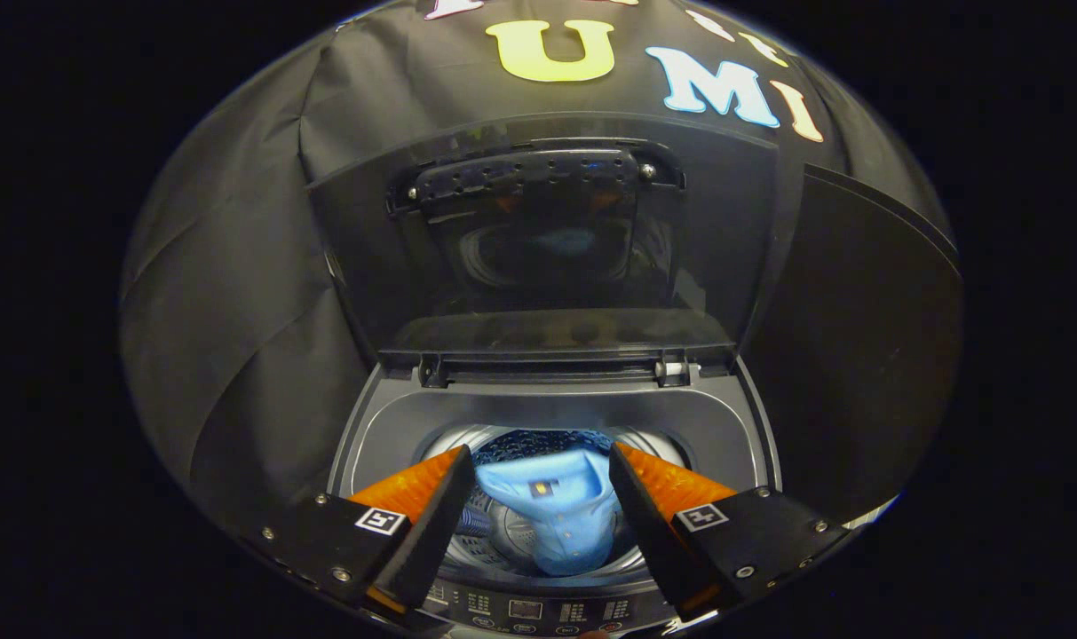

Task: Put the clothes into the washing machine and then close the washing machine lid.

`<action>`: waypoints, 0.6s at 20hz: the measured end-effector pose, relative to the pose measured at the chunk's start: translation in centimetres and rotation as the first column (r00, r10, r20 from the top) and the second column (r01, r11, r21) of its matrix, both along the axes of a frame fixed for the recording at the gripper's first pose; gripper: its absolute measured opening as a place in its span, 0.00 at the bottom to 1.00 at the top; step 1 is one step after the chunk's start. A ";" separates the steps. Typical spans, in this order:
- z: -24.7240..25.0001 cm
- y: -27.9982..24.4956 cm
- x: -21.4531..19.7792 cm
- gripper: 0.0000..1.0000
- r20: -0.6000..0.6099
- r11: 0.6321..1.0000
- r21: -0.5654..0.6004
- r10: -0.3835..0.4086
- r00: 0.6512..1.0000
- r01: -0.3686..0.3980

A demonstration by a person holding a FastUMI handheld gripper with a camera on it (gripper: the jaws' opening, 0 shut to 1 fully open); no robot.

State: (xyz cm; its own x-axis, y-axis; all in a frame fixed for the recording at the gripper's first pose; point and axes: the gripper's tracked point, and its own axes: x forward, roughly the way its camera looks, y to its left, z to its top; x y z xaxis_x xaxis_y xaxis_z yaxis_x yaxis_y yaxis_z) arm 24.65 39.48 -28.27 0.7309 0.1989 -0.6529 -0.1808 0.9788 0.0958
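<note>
The gripper (pixel 542 470) hovers over the washer (pixel 556 417), tilted down toward its drum, jaws wide and holding nothing. Between them, down in the ribbed metal drum (pixel 511 532), lies a light blue shirt (pixel 560 515), soft and crumpled. Beyond, the glossy dark lid (pixel 547 240) stands upright and open.

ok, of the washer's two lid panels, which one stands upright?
The upper lid panel with the handle stands upright; the lower lid panel by the hinge looks nearly flat. Hand-held gripper open.
</note>
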 end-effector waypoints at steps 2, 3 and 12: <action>0.6 -0.1 0.2 0.95 0.017 1.000 -0.001 -0.010 1.000 0.010; 1.1 -0.2 0.4 0.95 0.034 1.000 0.000 -0.013 0.999 0.013; 12.0 0.1 3.4 0.95 0.379 1.000 0.005 -0.019 0.925 0.019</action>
State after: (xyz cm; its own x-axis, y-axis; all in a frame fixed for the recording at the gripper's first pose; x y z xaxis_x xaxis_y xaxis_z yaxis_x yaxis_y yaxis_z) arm 28.05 39.60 -16.30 0.9273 0.1834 -0.3265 -0.1854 0.9823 0.0253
